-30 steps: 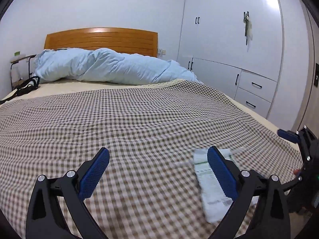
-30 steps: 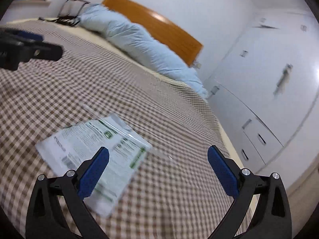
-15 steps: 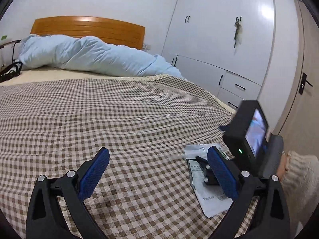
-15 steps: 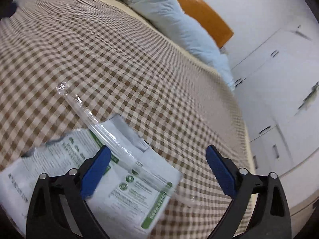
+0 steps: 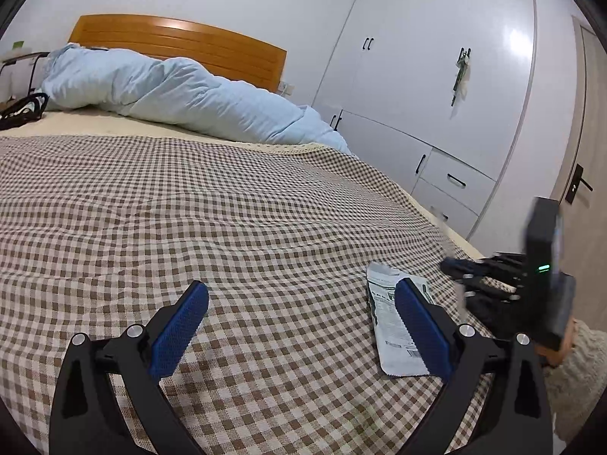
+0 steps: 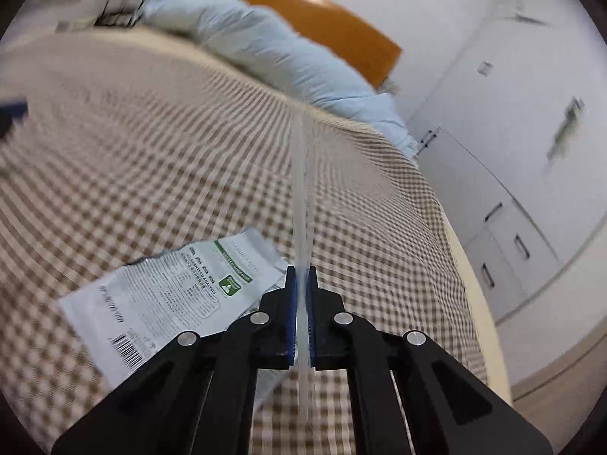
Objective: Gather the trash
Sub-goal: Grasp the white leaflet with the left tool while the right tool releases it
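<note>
A white printed wrapper (image 6: pixel 167 292) lies flat on the checked bedspread (image 6: pixel 151 174); it also shows in the left wrist view (image 5: pixel 394 326), partly behind my left gripper's right finger. My right gripper (image 6: pixel 301 276) is shut on a clear plastic straw sleeve (image 6: pixel 301 197) that sticks out forward, lifted off the bed. In the left wrist view the right gripper (image 5: pixel 455 265) is blurred at the bed's right edge. My left gripper (image 5: pixel 299 303) is open and empty above the bedspread, left of the wrapper.
A light blue duvet (image 5: pixel 182 94) lies bunched along the wooden headboard (image 5: pixel 182 43). White wardrobes (image 5: pixel 436 76) stand along the right wall. A black item (image 5: pixel 21 110) lies at the far left of the bed. The bed's right edge (image 6: pixel 470 295) drops to the floor.
My right gripper closed on the clear straw sleeve that lay across the wrapper and lifted it off. The left gripper stayed open and shifted little.
</note>
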Tool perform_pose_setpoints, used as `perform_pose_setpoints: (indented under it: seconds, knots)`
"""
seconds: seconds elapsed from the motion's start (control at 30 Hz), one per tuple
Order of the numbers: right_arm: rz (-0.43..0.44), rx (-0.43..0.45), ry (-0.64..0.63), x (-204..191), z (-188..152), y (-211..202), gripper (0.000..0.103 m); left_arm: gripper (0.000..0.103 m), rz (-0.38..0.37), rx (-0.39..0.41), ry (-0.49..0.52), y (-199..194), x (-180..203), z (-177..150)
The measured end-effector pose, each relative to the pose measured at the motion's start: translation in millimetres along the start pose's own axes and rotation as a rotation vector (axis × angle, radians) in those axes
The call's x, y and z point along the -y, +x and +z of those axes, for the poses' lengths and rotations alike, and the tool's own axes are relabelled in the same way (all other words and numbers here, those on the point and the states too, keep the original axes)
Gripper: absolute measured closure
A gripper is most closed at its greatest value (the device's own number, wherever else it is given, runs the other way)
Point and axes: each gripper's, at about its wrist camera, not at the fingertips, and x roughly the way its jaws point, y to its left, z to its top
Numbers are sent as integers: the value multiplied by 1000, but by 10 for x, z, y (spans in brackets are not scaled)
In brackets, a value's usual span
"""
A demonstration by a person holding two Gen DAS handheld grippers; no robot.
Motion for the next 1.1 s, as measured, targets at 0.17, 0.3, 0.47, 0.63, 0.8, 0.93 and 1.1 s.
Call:
perform_pose_setpoints:
  seconds: [0.17, 0.3, 0.47, 0.63, 0.8, 0.93, 1.1]
  knots:
    - [-53, 60, 78, 63, -138, -422, 98, 8, 1, -9, -11, 3, -43, -6]
    - [-81, 87, 145, 205, -244, -579, 98, 8, 4, -16, -12, 20, -45, 0]
    - [-95, 126, 224, 419, -429, -764, 98, 8, 31, -63, -36, 131, -101, 4]
    - [-103, 140, 268, 605, -663, -913, 98, 8, 107, -127, -55, 250, -134, -1]
    - [-96, 168, 300, 726, -842, -1058, 98, 8, 95, -180, -4, 308, 222, 8]
    - [-101, 192, 299, 743, -957, -1143, 98, 8, 102, -247, 37, 474, 594, -25]
    - [-82, 223, 324, 757, -1083, -1216, 98, 8, 65, -335, 94, 735, 1110, -123]
